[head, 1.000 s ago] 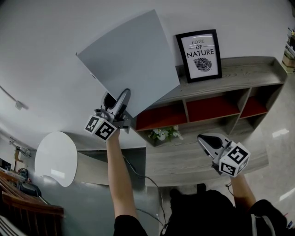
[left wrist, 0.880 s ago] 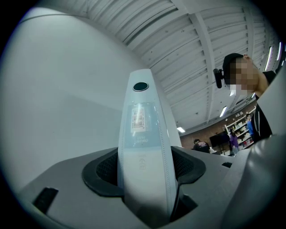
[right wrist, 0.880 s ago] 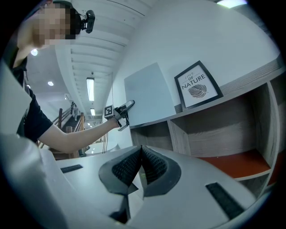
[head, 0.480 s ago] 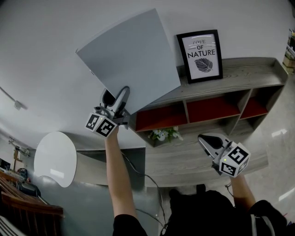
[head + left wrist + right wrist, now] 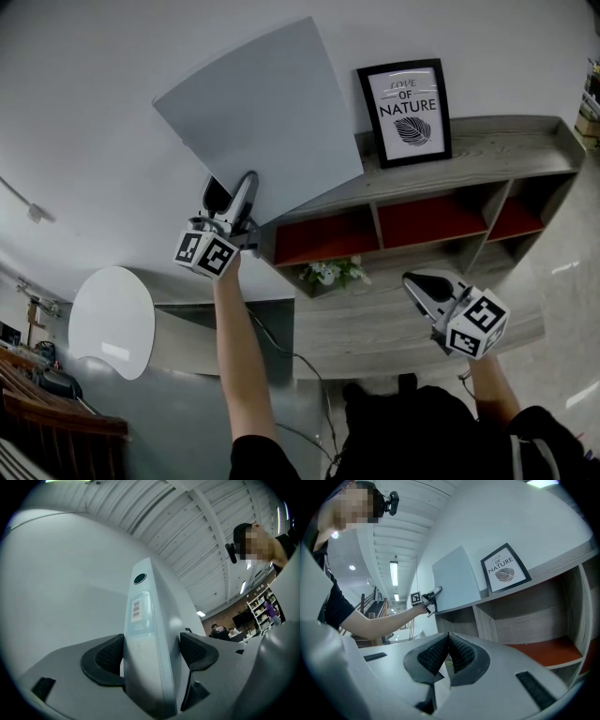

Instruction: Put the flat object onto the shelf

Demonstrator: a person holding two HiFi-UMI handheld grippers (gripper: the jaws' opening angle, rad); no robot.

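Flat object (image 5: 258,112) is stood on shelf (image 5: 487,150) top at its left end, leant vs wall. L tongs (image 5: 232,195) have just been opening: released, object's edge between them. R tongs (image 5: 427,287) clenched, empty. Prob. left: L tongs to be withdrawn.

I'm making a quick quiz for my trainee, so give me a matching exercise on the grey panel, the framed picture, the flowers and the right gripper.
1 grey panel
2 framed picture
3 flowers
4 right gripper

A jaws together
B below the red cubbies
C black frame, leaf print
D plain, left of the framed picture

Pairs: 1-D, 2-C, 3-B, 4-A
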